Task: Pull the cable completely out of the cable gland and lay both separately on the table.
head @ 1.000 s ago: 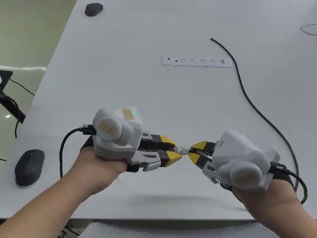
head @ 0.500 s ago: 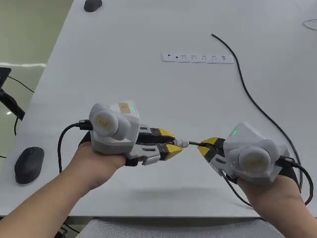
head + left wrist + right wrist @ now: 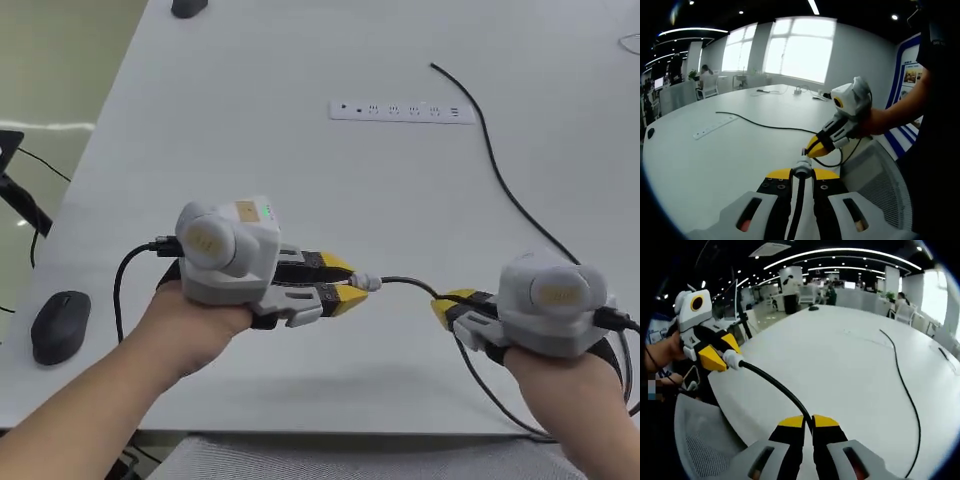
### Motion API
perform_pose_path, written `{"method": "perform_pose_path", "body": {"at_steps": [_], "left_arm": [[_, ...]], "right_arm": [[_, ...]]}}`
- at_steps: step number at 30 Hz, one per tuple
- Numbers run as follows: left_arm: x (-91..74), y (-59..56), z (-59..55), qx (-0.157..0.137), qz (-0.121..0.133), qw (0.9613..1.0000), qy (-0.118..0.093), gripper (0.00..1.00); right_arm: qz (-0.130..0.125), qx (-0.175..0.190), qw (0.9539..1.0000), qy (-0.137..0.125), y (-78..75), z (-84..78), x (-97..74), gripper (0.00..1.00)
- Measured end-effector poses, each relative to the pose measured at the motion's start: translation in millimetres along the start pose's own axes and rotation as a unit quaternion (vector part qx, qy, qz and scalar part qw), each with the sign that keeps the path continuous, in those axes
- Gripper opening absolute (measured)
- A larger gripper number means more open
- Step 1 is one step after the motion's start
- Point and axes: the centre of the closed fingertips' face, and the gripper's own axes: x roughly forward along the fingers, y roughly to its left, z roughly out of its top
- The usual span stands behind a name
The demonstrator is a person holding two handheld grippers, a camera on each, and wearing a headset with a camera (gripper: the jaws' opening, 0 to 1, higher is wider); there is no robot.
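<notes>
My left gripper (image 3: pixel 352 283) is shut on a small white cable gland (image 3: pixel 366 284), which pokes out from between the yellow tips (image 3: pixel 802 168). A black cable (image 3: pixel 410 285) runs out of the gland to my right gripper (image 3: pixel 445 305), which is shut on the cable. In the right gripper view the cable (image 3: pixel 774 384) arcs from the gland (image 3: pixel 731 359) held by the left gripper (image 3: pixel 715 359) down into my own jaws (image 3: pixel 807 421). Both grippers are held above the near edge of the white table (image 3: pixel 300 160). The cable's slack (image 3: pixel 490 385) trails below the right hand.
A white power strip (image 3: pixel 402 111) lies mid-table, with another black cable (image 3: pixel 505 190) curving from it toward the right hand. A black mouse (image 3: pixel 59 325) sits at the near left, another dark object (image 3: pixel 188 8) at the far left. A grey chair back (image 3: pixel 700 445) is below the table edge.
My right gripper has drawn away to the right, from almost touching the left tips to a hand's width apart. A length of black cable now shows between gland and right gripper.
</notes>
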Motion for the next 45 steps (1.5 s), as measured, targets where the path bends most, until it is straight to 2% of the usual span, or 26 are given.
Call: {"method": "perform_pose_path", "body": {"at_steps": [3,9,16,22,28,29,35,39,42,43,44,45], "left_arm": [[-0.4,-1.0,-0.4,0.001,0.0,1.0,0.001,0.15],[0.0,-2.3,-0.7,0.002,-0.001,1.0,0.001,0.15],[-0.2,-5.4,4.4,0.005,-0.005,1.0,-0.006,0.15],[0.1,-6.4,6.2,0.01,-0.005,0.9999,-0.008,0.15],[-2.2,-6.6,8.0,0.013,-0.003,0.9998,-0.012,0.15],[-2.7,-7.0,8.7,0.015,-0.004,0.9998,-0.014,0.15],[-3.9,-6.3,12.2,0.015,-0.002,0.9997,-0.019,0.15],[-4.0,-6.1,13.2,0.015,-0.003,0.9997,-0.019,0.15],[-4.2,-5.6,12.6,0.014,-0.003,0.9997,-0.018,0.15],[-4.4,-5.6,12.3,0.013,-0.003,0.9998,-0.017,0.15],[-4.6,-5.3,11.7,0.013,-0.003,0.9998,-0.016,0.15],[-4.7,-5.3,11.4,0.012,-0.004,0.9998,-0.016,0.15]], "right_arm": [[-0.002,0.03,0.9995,0.006,-6.2,-7.9,1.2,0.0],[-0.007,0.091,0.9955,0.024,-13.9,-23.0,3.4,0.0],[-0.011,0.126,0.9915,0.031,-20.0,-28.9,5.2,0.0],[-0.007,0.142,0.9894,0.031,-17.7,-28.9,6.4,0.0],[-0.002,0.086,0.9961,0.019,-14.2,-26.0,3.7,0.01],[0.002,0.08,0.9965,0.026,-13.5,-28.2,4.1,0.01],[0.007,0.037,0.9992,0.01,-9.8,-21.1,-1.0,0.03],[0.017,0.01,0.9997,0.013,-1.2,-15.3,-5.7,0.16],[0.03,-0.045,0.9985,-0.005,10.5,1.1,-11.3,0.19],[0.037,-0.08,0.996,-0.016,18.0,10.4,-13.2,0.21],[0.045,-0.12,0.9914,-0.026,27.2,19.7,-15.1,0.21],[0.049,-0.144,0.9878,-0.032,33.1,25.4,-15.9,0.22]]}}
